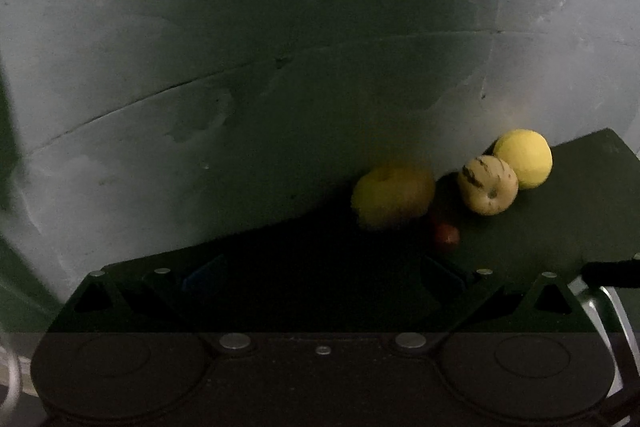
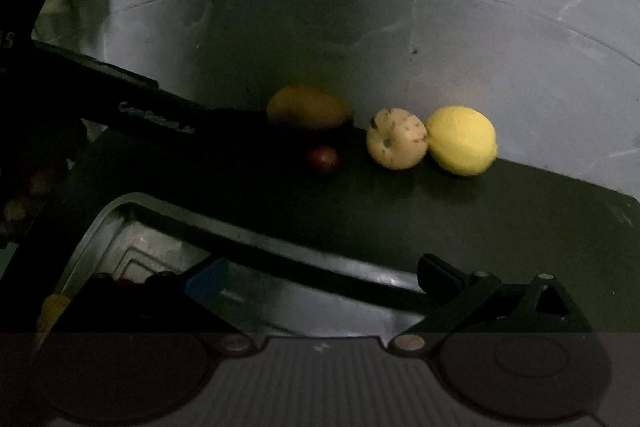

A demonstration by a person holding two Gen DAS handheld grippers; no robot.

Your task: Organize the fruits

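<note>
Four fruits lie in a row on a dark mat (image 1: 580,195) by a grey wall. They are a yellow-orange fruit (image 1: 394,197), a small red fruit (image 1: 446,237), a pale striped fruit (image 1: 488,185) and a yellow lemon (image 1: 524,158). My left gripper (image 1: 322,275) is open and empty, a short way before the yellow-orange fruit. In the right wrist view its dark body (image 2: 156,115) reaches in from the left toward that yellow-orange fruit (image 2: 308,107). My right gripper (image 2: 324,277) is open and empty above a metal tray's rim (image 2: 280,247), well short of the lemon (image 2: 462,141).
The metal tray (image 2: 140,247) sits at the lower left of the right wrist view, with dark items inside that I cannot make out. The grey wall (image 1: 280,27) stands just behind the fruits. The scene is very dim. The mat's edge runs at the right (image 2: 624,203).
</note>
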